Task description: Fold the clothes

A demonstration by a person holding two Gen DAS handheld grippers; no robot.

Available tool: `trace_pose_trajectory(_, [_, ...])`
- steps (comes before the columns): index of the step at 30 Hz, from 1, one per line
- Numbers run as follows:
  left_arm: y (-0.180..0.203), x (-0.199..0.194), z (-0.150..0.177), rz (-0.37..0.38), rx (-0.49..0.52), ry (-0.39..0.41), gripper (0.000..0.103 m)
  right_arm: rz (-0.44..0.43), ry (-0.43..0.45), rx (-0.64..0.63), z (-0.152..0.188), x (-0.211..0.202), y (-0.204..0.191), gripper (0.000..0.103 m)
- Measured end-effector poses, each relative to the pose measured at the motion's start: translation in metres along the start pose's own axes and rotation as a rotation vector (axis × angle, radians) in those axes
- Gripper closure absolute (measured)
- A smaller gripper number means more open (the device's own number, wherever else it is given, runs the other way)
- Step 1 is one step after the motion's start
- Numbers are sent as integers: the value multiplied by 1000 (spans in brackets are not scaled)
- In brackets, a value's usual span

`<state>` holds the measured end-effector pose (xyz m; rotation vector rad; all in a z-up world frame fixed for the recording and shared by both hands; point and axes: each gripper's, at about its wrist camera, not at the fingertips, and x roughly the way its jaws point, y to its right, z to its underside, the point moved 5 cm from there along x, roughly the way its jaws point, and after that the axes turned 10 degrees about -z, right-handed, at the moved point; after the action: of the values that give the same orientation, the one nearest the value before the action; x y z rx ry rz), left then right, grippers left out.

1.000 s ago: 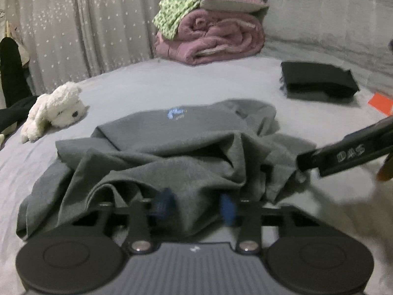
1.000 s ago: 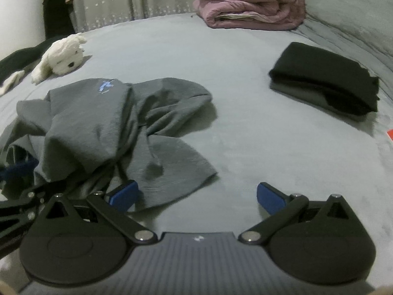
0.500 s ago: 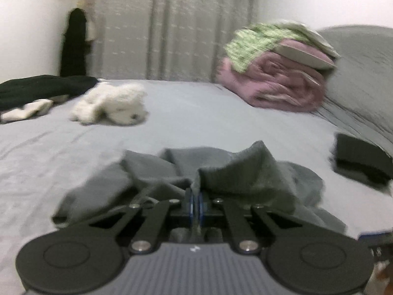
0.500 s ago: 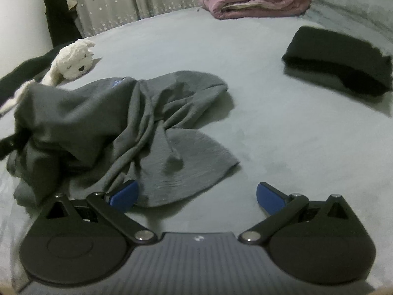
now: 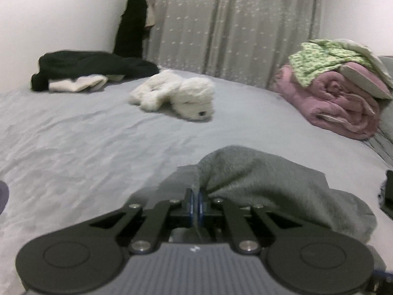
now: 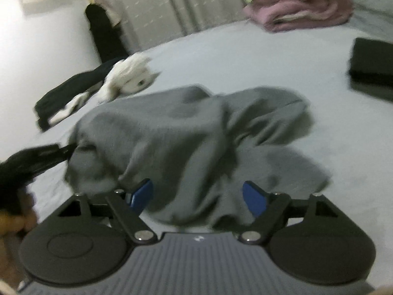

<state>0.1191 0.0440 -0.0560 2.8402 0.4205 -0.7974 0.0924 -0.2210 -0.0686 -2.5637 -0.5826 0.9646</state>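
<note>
Pinching a fold of the grey sweatshirt (image 5: 260, 179) between the blue pads, our left gripper (image 5: 195, 202) has its jaws shut tight on the cloth, which rises in a peak just ahead of them and drapes off to their right. Our right gripper (image 6: 197, 196) has just been closing from its widest; its jaws stand apart with a hanging bulge of the same sweatshirt (image 6: 186, 137) between them, the pads not yet pressing on it as far as the blurred view shows. We judge the step in hand to be taking a second hold so the garment can be lifted and spread flat. To do it well we should close on a single hem or edge, not on a bunched wad, and keep the two holds well apart so the cloth pulls taut between them. Ahead of the left jaws the bed (image 5: 81, 147) lies bare as far as the white plush toy (image 5: 176, 98), giving room to lay the sweatshirt out. To the right of the right jaws sits a folded black garment (image 6: 371, 68), and the pink blanket roll (image 5: 343, 108) lies farther off; we should spread away from both.
</note>
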Motion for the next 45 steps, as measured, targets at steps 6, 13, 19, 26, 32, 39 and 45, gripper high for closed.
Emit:
trace_pose_trajectory(6, [-19,18,1,-18,-70,-62,99,-9,-115,36,17,8,-13,20])
trace_pose_trajectory(13, [-23,30,6,-16,-97,-112,98,-93,-140,78,19,11,-23,20])
trace_pose_trajectory(19, [-18,30,10,-20,-60,-115,96,-136,-106,145,15,30,-24,20])
trace_pose_trajectory(26, [-20,26,7,-3,-76,-129,96,-117,8,181,8,34,-22,57])
trace_pose_trajectory(32, [-17,12,3,20,-85,-121,97,-153,50,259,0,16,-9,95])
trace_pose_trajectory(39, [-12,-16,-2,76,-46,-86,98,-134,191,214,-22,-27,-5,95])
trace_pose_trajectory(45, [-3,-54,-3,172,37,-33,99,-107,285,237,-32,-57,10,95])
